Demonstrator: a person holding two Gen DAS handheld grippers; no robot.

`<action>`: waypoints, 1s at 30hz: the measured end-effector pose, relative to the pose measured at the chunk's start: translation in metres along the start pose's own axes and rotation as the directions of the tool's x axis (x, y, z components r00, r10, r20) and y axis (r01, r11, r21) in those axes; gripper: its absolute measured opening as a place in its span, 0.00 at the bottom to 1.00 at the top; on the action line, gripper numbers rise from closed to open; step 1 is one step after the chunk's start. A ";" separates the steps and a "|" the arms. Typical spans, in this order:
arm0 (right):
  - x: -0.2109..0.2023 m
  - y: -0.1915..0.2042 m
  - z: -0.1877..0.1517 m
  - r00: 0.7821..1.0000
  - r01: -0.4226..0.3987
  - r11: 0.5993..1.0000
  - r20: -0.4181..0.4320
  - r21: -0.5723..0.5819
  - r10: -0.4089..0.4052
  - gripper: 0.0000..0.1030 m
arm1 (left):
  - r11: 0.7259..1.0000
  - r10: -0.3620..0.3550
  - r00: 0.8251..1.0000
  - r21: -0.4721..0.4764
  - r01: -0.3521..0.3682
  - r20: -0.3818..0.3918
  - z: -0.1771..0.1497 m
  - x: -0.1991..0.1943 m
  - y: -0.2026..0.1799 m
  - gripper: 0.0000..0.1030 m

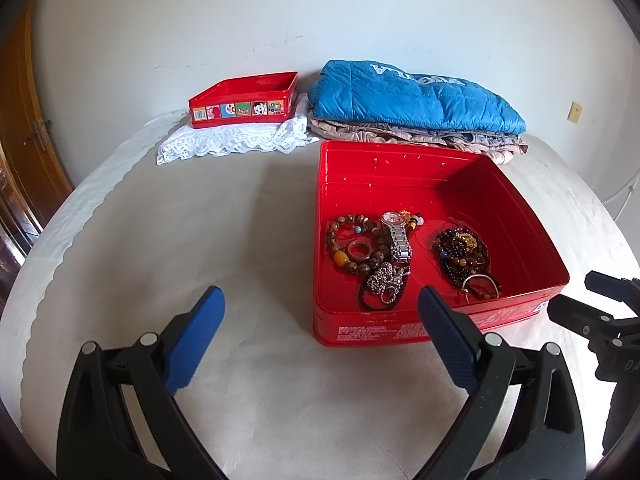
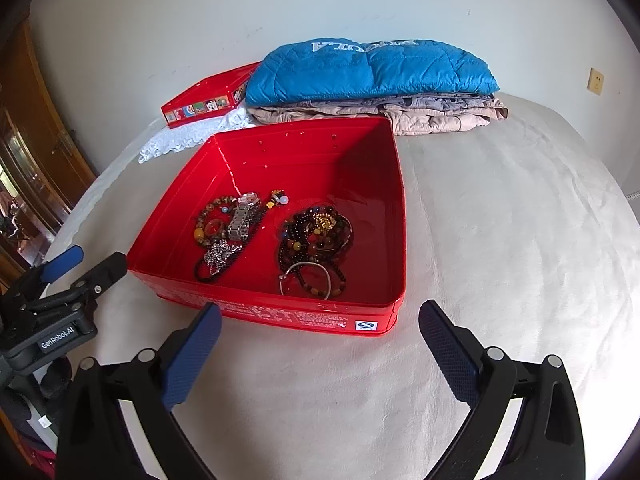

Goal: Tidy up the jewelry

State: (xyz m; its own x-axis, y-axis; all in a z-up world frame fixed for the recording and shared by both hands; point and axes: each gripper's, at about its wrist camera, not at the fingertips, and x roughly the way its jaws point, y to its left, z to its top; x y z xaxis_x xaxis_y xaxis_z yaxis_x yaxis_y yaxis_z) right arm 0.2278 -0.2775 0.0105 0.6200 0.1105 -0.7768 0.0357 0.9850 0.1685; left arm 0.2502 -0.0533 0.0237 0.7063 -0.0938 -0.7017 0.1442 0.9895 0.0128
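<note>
Red tin box (image 1: pixel 436 184) of jewelry on a pale bedspread (image 1: pixel 200 220), both claws empty and spread wide.

The box lies open-topped, holding a silver watch (image 1: pixel 398 240) and brown bead bracelets (image 1: pixel 352 246) in a tangle at its left, and a darker heap of beads (image 2: pixel 316 236) with a silver bangle (image 2: pixel 306 280) to the right; single strands are hard to tell apart. The left gripper (image 1: pixel 320 320) hovers at the box's near left corner, the right gripper (image 2: pixel 320 332) just before its near wall, neither touching. Behind sit the red lid (image 1: pixel 244 100) on white lace (image 1: pixel 232 140) and a folded blue jacket (image 2: pixel 372 68).
</note>
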 end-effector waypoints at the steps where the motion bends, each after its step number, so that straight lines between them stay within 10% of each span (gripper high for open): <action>1: 0.000 0.000 0.000 1.000 -0.001 1.000 0.001 0.000 0.001 0.96 | 1.000 0.000 1.000 0.000 0.000 -0.001 0.000 0.000 0.000 0.93; 30: -0.002 0.002 -0.001 1.000 -0.001 1.000 0.009 -0.005 0.001 0.96 | 1.000 -0.007 1.000 0.003 0.007 -0.007 -0.001 0.003 -0.003 0.93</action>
State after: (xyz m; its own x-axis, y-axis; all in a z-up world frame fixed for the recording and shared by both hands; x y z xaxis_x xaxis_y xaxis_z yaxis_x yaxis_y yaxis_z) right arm 0.2256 -0.2754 0.0121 0.6267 0.1105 -0.7714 0.0309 0.9856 0.1663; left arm 0.2516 -0.0569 0.0210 0.7005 -0.1003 -0.7066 0.1517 0.9884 0.0102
